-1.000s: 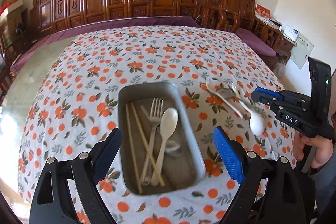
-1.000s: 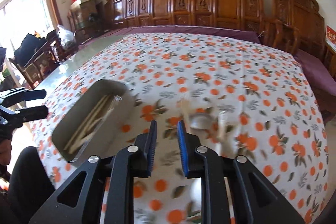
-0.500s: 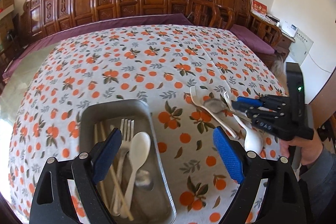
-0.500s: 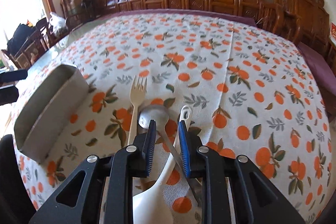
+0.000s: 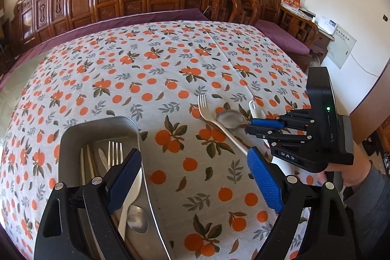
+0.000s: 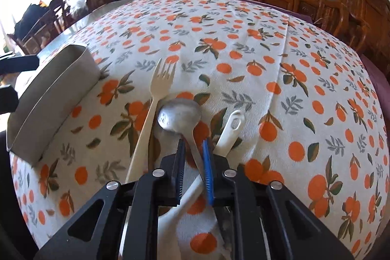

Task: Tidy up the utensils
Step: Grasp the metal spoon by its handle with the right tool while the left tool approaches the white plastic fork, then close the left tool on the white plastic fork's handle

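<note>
- The dull grey metal spoon [image 6: 180,115] lies on the table with the orange-print tablecloth [image 6: 243,45]; its bowl points away from the right claw [image 6: 193,152] and its handle runs back between that claw's blue pads.
- The right claw's jaws have just been closing around the handle; a thin gap still seems to show on the left side, so a firm grip cannot be told.
- The cream plastic fork [image 6: 156,99] lies just left of the spoon, tines pointing away and its long axis nearly parallel to the spoon.
- The white plastic spoon [image 6: 230,130] lies to the right with its holed handle end pointing away; its bowl is hidden under the claw.
- The left claw [image 5: 195,177] gapes wide and empty above the rim of the rectangular metal tray [image 5: 97,128].
- Its left finger covers much of the cutlery in the tray.
</note>
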